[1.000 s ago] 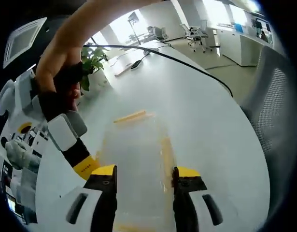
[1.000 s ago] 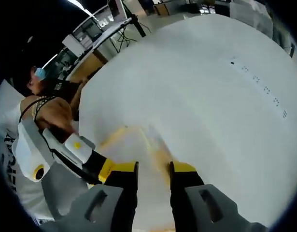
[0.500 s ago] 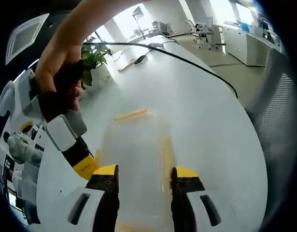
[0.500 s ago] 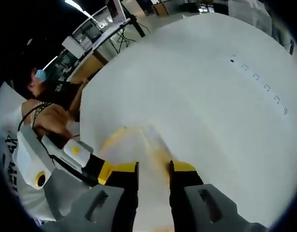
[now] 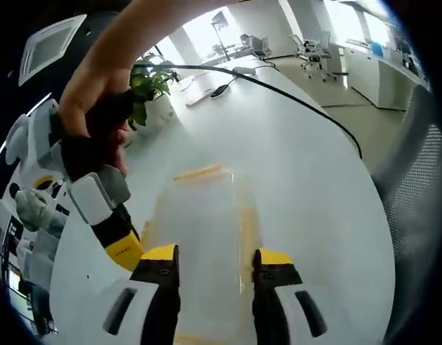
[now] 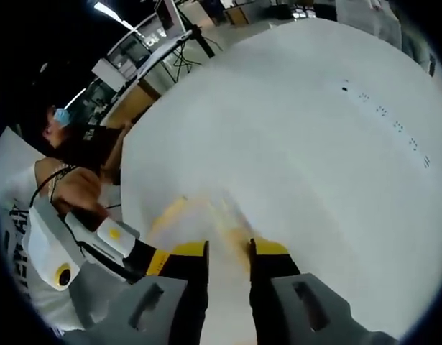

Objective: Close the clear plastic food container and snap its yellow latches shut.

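Little had moved: both views tilted slightly. We held the left gripper (image 5: 208, 260) and right gripper (image 6: 228, 251), jaws parted, over the container (image 5: 199, 237) on the table (image 5: 307, 180). Press each latch (image 5: 198, 172) squarely.

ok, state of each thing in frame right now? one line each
clear container: on the white table, lid looks down
far yellow latch: can't tell if snapped
left gripper: jaws apart, straddling the container
right gripper: jaws apart over the container
black cable: lying loose across the table
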`<control>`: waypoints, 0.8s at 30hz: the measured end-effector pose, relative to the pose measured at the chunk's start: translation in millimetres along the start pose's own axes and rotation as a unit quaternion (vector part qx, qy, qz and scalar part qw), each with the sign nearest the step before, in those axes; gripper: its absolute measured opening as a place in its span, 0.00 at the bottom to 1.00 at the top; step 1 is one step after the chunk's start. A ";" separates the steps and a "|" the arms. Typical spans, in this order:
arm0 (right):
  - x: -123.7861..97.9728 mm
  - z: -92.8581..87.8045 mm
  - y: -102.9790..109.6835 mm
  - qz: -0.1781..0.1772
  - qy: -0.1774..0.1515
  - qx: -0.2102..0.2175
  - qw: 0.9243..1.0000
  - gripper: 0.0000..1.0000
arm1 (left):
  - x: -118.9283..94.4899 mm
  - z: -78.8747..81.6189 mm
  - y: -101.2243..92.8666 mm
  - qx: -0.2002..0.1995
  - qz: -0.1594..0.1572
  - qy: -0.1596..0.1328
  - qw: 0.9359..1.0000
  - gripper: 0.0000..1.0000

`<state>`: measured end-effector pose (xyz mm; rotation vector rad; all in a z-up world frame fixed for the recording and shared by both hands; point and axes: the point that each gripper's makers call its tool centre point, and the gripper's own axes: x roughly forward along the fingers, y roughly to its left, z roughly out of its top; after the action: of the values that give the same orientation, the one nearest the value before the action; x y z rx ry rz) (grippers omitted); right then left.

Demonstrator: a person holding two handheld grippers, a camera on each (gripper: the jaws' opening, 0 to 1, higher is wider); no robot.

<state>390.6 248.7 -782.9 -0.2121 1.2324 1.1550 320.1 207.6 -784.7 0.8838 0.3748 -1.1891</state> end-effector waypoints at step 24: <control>-19.7 -5.4 0.3 0.091 0.068 -0.100 0.989 0.28 | -1.8 1.2 1.7 0.033 0.003 -0.002 0.999 0.27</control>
<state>389.2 234.0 -768.8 -0.3383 1.2748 1.4434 320.8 208.0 -782.1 0.9385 0.3313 -1.2024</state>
